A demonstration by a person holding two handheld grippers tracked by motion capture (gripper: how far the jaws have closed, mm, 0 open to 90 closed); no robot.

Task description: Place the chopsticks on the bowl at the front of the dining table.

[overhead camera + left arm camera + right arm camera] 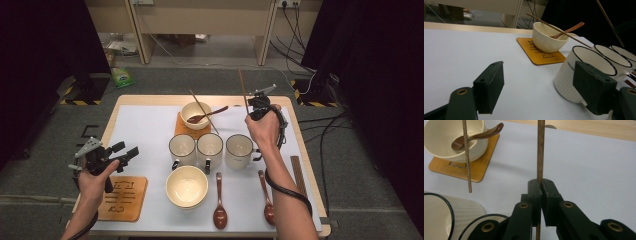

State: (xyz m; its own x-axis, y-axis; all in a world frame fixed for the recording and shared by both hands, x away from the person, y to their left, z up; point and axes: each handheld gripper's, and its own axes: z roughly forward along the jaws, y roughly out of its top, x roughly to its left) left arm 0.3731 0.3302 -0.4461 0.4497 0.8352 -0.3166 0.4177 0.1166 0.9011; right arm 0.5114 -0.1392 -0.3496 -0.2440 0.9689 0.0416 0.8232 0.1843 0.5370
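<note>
My right gripper (256, 106) (541, 185) is shut on a brown chopstick (243, 90) (540, 150) and holds it upright above the table's back right. To its left a cream bowl (195, 115) (439, 142) sits on a wooden coaster (481, 167). The bowl holds a brown spoon (481, 136), and a second chopstick (204, 112) (467, 157) leans across its rim. My left gripper (122, 152) (539, 85) hovers open over the front left with nothing between its jaws. It faces the mugs (584, 67).
Three white mugs (210, 149) stand in a row mid-table. In front of them are an empty bowl (187, 186) and two brown spoons (220, 210). A second coaster (122, 197) lies front left. More chopsticks (298, 175) rest at the right edge.
</note>
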